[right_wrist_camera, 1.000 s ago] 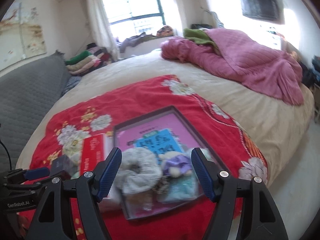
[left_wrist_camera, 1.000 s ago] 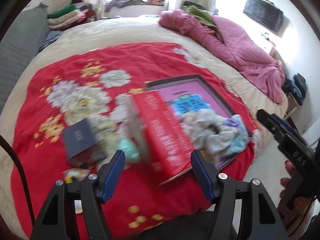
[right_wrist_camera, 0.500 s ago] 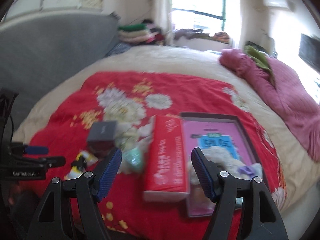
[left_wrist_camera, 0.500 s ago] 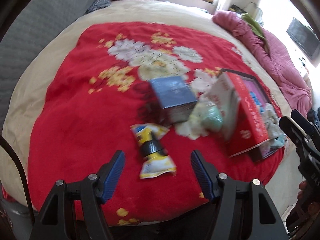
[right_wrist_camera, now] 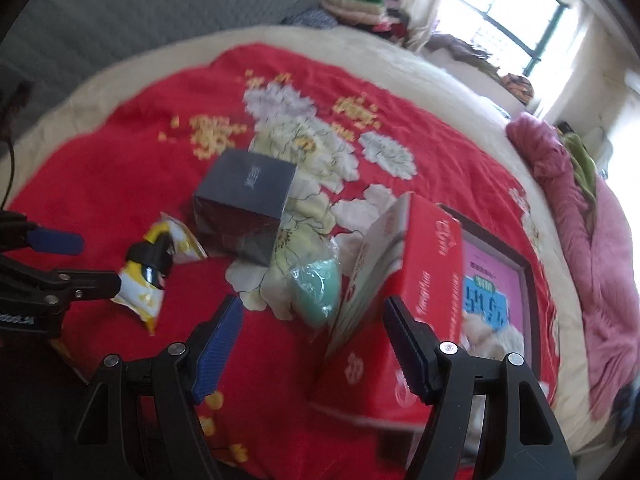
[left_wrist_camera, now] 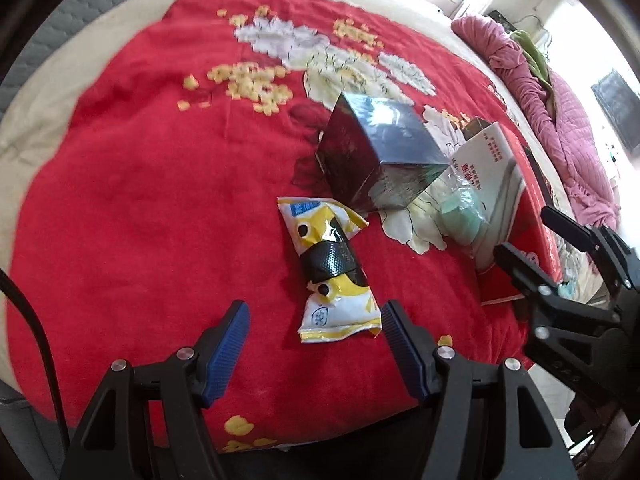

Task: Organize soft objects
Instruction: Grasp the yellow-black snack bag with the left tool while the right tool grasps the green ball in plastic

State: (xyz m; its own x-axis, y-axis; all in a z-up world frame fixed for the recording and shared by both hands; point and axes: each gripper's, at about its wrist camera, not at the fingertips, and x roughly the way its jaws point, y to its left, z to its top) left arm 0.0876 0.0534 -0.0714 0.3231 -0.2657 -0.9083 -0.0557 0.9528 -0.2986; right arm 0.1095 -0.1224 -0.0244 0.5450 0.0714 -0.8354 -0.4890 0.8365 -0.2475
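Both views have swung left from the tray to the yellow packet [left_wrist_camera: 334,276], now just beyond the wide-open, empty left gripper [left_wrist_camera: 314,344], while the equally open, empty right gripper [right_wrist_camera: 312,344], hovering over the bagged green item [right_wrist_camera: 318,294], risks toppling the adjacent red box [right_wrist_camera: 416,280].

A yellow-and-white snack packet [left_wrist_camera: 334,276], pinched at its middle by a black band, lies flat on the red flowered blanket [left_wrist_camera: 152,184]. Beside a dark box [left_wrist_camera: 380,156], a mint-green soft thing in clear wrap [right_wrist_camera: 316,292] leans against a red carton [right_wrist_camera: 416,292]. Fluffy pale items [right_wrist_camera: 492,332] sit in the pink-bottomed tray [right_wrist_camera: 524,280].
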